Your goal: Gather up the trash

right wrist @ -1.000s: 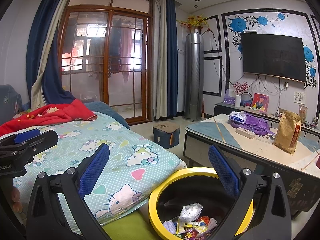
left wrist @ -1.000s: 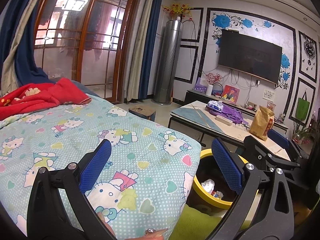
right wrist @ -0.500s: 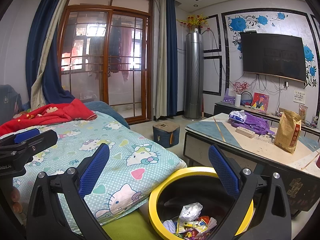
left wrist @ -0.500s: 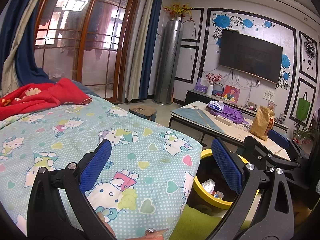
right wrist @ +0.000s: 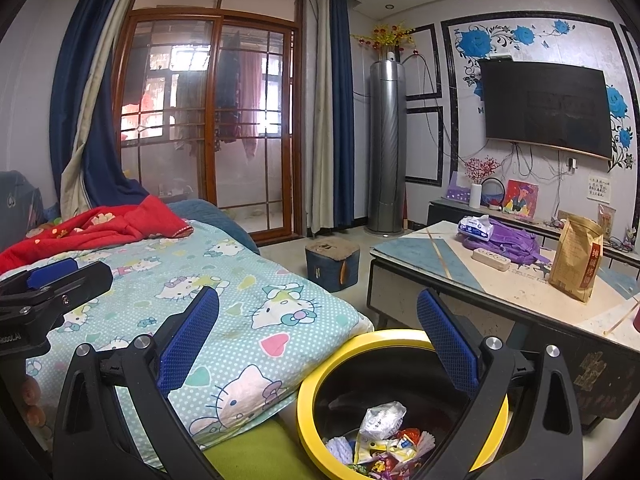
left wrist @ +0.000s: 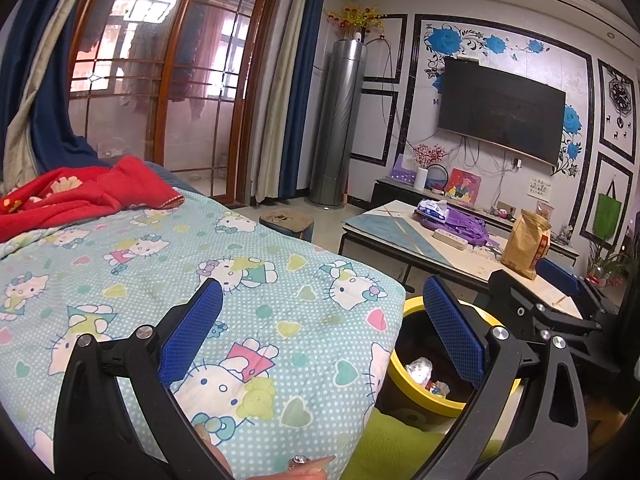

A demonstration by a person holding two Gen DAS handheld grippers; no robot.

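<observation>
Both tongs, left gripper (left wrist: 316,320) & right gripper (right wrist: 316,324), we hold agape, empty, above yellow bin (right wrist: 400,344) w/ wrappers (right wrist: 384,444) inside, ready for more.

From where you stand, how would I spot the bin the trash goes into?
Find the bed with the cartoon-cat quilt. At its foot corner, beside the low table, stands the trash bin. It is black with a bright yellow rim, and crumpled wrappers lie inside.
</observation>
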